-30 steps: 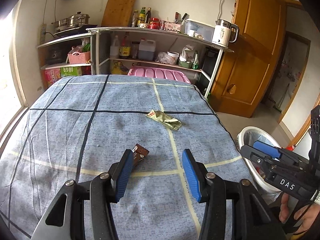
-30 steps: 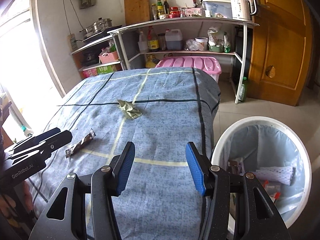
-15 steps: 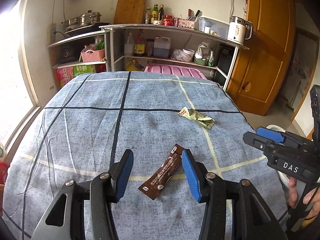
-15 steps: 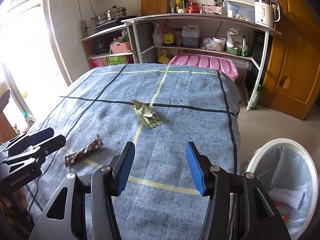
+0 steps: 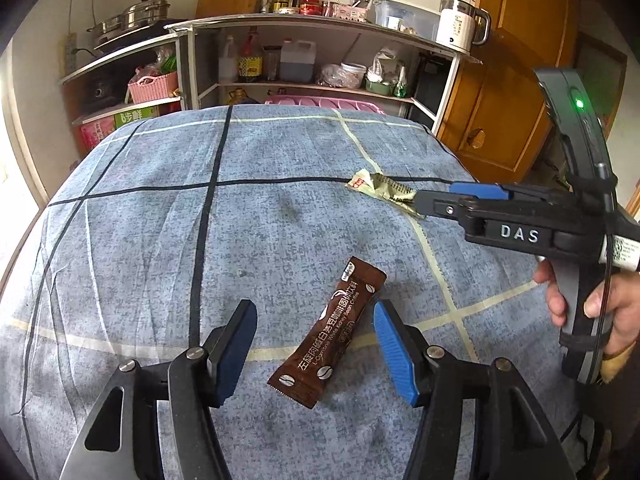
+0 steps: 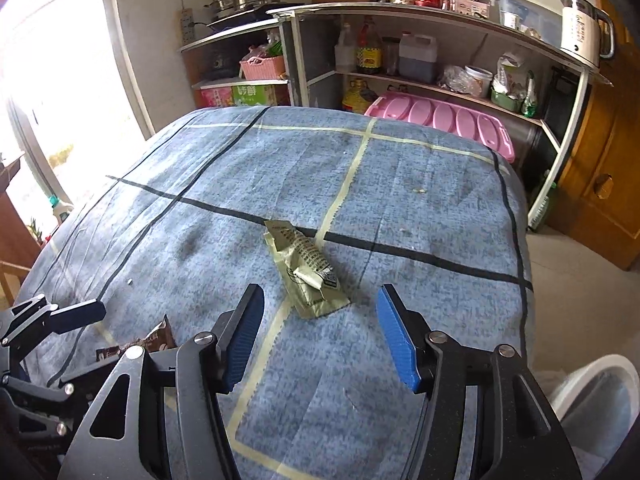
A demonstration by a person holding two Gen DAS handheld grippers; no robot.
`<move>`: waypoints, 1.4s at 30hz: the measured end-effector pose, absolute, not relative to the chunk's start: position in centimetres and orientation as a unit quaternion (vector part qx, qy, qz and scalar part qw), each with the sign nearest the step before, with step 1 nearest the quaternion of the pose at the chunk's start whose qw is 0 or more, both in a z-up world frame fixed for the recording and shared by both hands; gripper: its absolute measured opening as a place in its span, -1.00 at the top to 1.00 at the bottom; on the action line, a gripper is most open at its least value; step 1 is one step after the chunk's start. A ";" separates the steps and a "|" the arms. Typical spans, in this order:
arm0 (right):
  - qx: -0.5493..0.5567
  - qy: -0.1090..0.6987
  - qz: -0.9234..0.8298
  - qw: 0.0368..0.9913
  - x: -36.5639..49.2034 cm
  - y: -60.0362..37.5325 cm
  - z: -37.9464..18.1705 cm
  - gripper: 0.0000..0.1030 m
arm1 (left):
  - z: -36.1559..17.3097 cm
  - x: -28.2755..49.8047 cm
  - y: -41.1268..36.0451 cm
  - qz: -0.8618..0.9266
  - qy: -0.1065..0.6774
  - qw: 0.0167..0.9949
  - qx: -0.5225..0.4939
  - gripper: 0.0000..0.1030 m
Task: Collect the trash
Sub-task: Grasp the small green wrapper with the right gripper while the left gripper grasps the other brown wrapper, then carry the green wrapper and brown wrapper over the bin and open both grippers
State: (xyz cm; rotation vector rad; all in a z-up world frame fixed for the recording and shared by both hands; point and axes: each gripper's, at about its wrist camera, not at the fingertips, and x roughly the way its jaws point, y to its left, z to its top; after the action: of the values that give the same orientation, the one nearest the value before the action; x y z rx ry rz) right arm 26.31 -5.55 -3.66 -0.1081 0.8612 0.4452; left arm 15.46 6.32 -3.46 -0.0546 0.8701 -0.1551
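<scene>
A brown coffee sachet (image 5: 332, 332) lies flat on the blue checked tablecloth (image 5: 160, 240). My left gripper (image 5: 314, 312) straddles it; its jaws are opening and the pads stand clear of the sachet on both sides. A crumpled green wrapper (image 6: 308, 272) lies further along the cloth. My right gripper (image 6: 320, 296) hovers at its near end, jaws opening, with the pads apart from it. In the left wrist view the right gripper (image 5: 440, 200) reaches in from the right, over the green wrapper (image 5: 384, 190). The left gripper (image 6: 60, 316) and the sachet's end (image 6: 148, 340) show in the right wrist view.
A white bin (image 6: 592, 368) with a liner stands on the floor past the table's right edge. Behind the table are metal shelves (image 5: 320, 24) crowded with bottles and pots, a pink lid (image 6: 440, 116) and a wooden door (image 5: 520, 80). A bright window is at the left.
Both grippers moved forward and down over the cloth and their jaws widened. The sachet now lies between the left fingers. The right gripper swung from the bin side to the green wrapper.
</scene>
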 end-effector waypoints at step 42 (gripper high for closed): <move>-0.027 0.423 0.218 0.879 25.6 -5.8 -4.4 0.54 | -3.3 15.0 5.0 -0.077 0.418 0.905 -0.012 0.60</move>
State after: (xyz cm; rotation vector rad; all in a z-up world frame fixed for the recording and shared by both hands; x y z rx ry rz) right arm 25.56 -5.76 -4.42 -0.0560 0.8823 0.4539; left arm 14.97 5.02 -3.28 -0.0249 0.8638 -0.1586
